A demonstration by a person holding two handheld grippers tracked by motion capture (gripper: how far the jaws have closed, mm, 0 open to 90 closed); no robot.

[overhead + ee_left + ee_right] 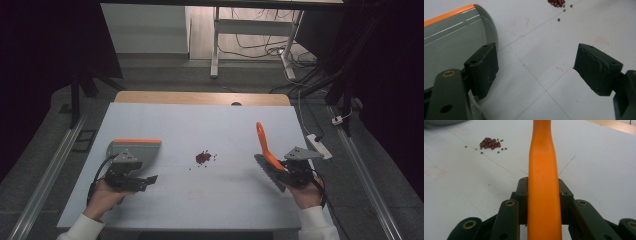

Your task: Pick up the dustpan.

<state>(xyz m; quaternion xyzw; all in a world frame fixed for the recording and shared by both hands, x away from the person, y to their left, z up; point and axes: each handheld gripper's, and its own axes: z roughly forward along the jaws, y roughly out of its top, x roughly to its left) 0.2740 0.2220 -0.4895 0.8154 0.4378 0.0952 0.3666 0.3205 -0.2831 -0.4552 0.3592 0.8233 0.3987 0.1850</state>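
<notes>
The right gripper [544, 195] is clenched on an orange-handled brush [264, 148], handle pointing up and away; the left gripper [536, 72] is released.

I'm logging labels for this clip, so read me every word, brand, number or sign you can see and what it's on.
None: no readable text.
The dustpan with its orange edge and the orange-handled brush in the right hand-held gripper are unmarked.
The faint red marks on the white table are scribbles, not letters.

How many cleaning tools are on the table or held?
2: a grey dustpan lying at the table's left by the left tongs, and an orange-handled brush clamped in the right tongs.
</notes>
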